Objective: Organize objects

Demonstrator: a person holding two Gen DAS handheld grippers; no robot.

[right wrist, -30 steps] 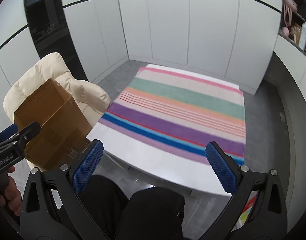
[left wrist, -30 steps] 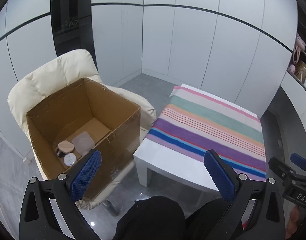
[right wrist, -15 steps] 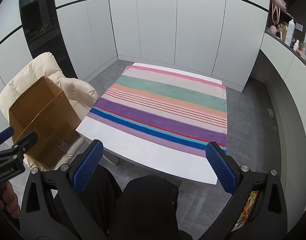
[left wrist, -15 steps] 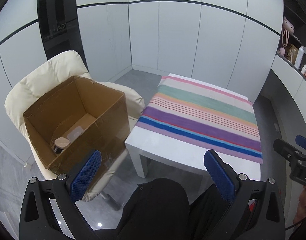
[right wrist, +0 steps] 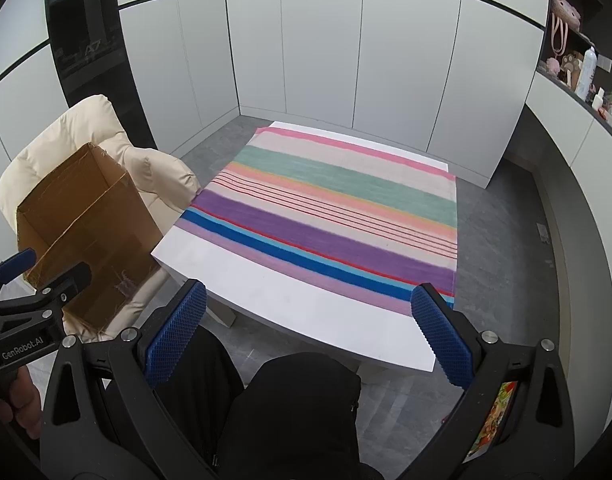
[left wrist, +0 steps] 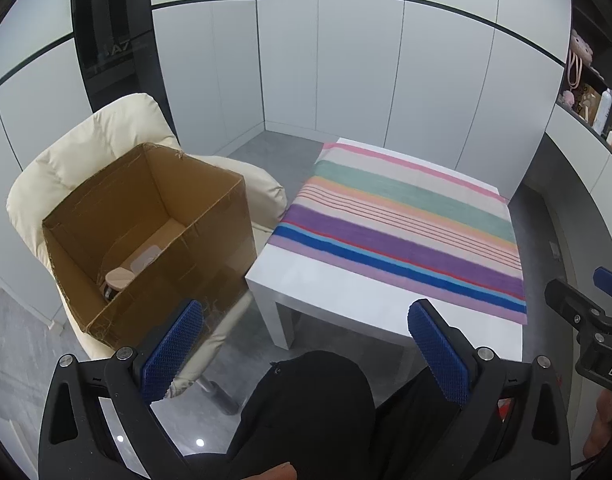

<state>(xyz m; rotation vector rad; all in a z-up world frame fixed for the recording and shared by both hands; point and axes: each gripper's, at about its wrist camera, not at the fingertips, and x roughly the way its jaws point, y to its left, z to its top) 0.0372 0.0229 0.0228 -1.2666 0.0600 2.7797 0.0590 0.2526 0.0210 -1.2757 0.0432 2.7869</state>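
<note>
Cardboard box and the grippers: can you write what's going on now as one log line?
left hand-held gripper: open, empty | right hand-held gripper: open, empty | cardboard box: on cream chair, small items inside | striped cloth: bare

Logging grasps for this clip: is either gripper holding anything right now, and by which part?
Nothing is held. The left gripper and the right gripper are both open, with no object between their blue pads.

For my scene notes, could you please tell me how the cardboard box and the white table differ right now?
The cardboard box is brown and sits on the cream chair; the white table stands on the floor. The box holds a few small items; the table carries only a striped cloth. Neither is touched by a gripper.
</note>
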